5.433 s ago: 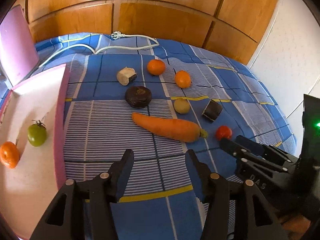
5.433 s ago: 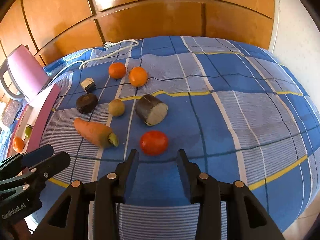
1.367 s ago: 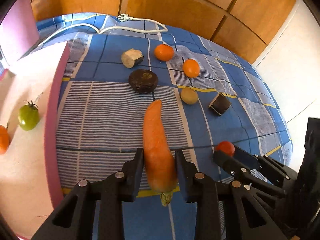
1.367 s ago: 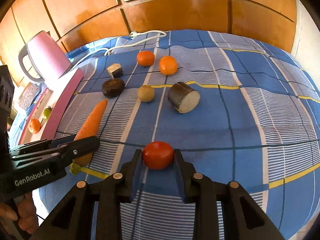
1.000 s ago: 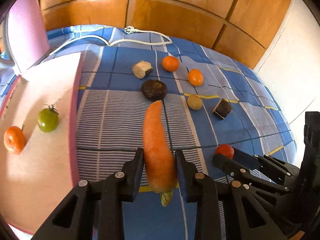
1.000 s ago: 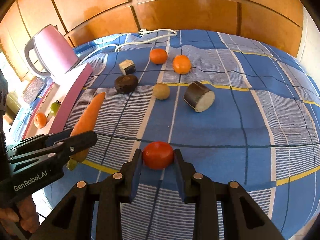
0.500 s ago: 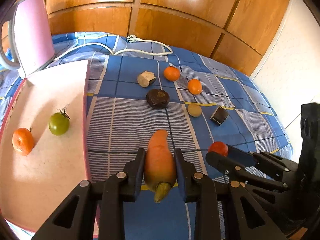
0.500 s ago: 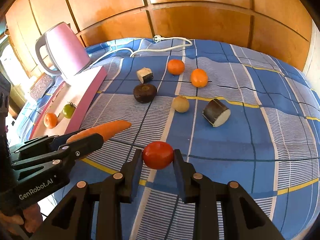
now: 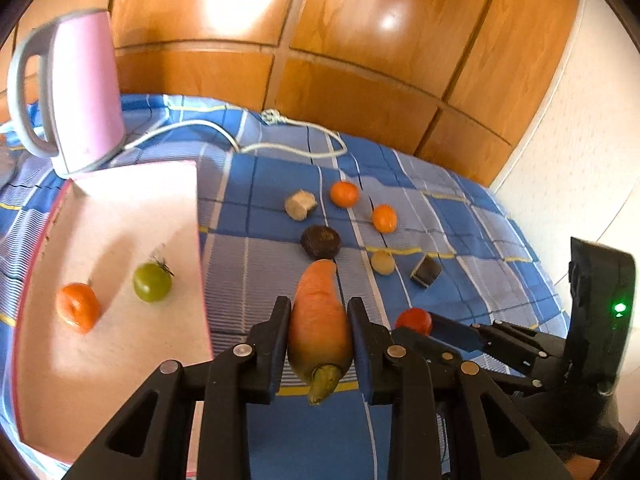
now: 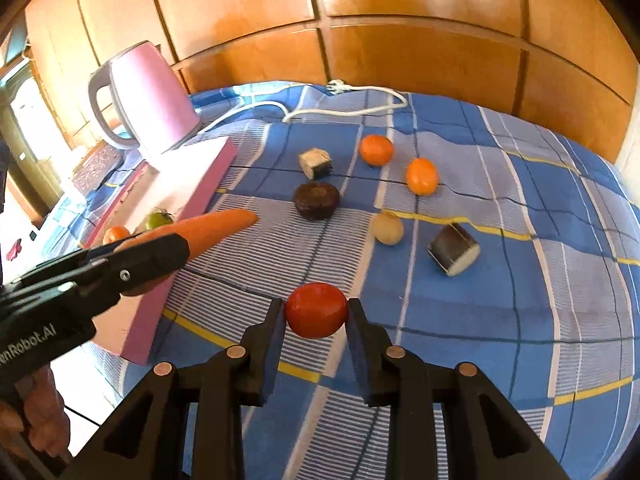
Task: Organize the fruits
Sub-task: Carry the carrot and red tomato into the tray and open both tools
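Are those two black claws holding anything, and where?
Left tool clamps the carrot near its thick stem end. Right tool grips the red tomato across its sides.
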The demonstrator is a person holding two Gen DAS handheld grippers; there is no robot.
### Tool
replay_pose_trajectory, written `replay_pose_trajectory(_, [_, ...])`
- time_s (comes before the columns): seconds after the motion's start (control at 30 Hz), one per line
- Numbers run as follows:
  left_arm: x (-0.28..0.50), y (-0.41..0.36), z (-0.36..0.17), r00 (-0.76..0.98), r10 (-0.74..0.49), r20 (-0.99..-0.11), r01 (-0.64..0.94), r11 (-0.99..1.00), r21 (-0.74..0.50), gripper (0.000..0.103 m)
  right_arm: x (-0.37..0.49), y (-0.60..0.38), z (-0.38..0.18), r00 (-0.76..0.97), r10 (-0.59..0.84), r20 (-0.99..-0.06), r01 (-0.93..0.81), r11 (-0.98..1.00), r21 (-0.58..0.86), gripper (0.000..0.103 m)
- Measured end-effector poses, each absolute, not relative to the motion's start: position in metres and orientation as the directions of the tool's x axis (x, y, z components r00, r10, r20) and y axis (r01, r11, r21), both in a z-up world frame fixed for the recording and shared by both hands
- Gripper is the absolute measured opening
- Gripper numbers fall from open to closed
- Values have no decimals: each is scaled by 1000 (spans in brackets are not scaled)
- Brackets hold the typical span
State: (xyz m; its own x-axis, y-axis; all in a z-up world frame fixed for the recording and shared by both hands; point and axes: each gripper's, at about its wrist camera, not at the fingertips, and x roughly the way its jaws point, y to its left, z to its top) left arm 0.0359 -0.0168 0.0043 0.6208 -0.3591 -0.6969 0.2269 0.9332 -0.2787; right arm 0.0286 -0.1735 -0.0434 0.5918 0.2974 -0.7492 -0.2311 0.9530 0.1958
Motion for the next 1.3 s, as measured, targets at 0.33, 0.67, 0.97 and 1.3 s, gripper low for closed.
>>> replay_pose_trajectory(0.33, [48, 53, 40, 739, -258, -622, 96, 955, -281, 29, 48, -129, -20, 532, 439, -724, -362, 891, 274, 31])
replay_pose_trajectory(0.67, [79, 124, 21, 732, -66, -678, -120, 967, -224, 30, 72, -40, -10, 418, 570, -708, -503, 794, 342, 31])
replay_pose_trajectory(0.97, [65, 141, -5, 698, -22, -716, -206, 951, -230, 38, 79, -20, -24, 413, 526, -744, -483, 819, 310, 37])
replay_pose_trajectory(1.3, [40, 137, -8, 705, 45, -708, -273, 938, -212, 48, 60, -42, -36, 456, 453, -766, -408, 872, 272, 37])
